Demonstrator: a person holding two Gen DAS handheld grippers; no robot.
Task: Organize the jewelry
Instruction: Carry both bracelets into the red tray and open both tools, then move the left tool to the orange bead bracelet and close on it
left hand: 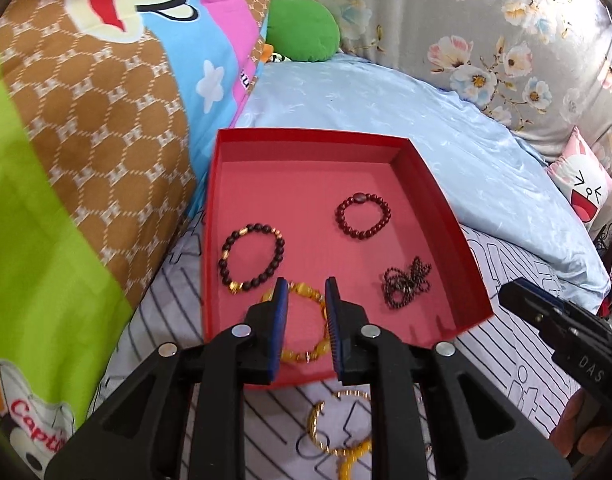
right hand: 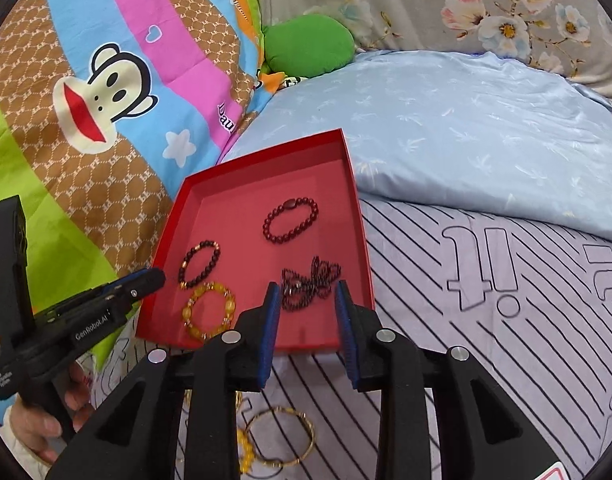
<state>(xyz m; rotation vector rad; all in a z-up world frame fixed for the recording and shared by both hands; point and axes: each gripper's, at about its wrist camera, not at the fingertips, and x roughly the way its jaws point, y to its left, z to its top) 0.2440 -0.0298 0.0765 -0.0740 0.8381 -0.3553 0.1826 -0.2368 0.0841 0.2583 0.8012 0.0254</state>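
A red tray (left hand: 437,184) (right hand: 355,200) lies on the bed. In it are a dark bead bracelet with gold beads (left hand: 252,258) (right hand: 200,266), a red bead bracelet (left hand: 361,210) (right hand: 290,220), a dark chain heap (left hand: 405,282) (right hand: 309,280) and a yellow bead bracelet (left hand: 306,356) (right hand: 208,310). My left gripper (left hand: 306,292) is open and empty, hovering over the yellow bracelet. My right gripper (right hand: 306,292) is open and empty over the tray's near right corner. A gold bangle (left hand: 325,424) (right hand: 282,436) and yellow beads (right hand: 246,456) lie on the sheet in front of the tray.
A cartoon quilt (left hand: 86,140) rises on the left. A light blue duvet (right hand: 465,128) lies behind and right of the tray. A green cushion (left hand: 302,28) sits at the back. The striped sheet (right hand: 485,300) stretches to the right.
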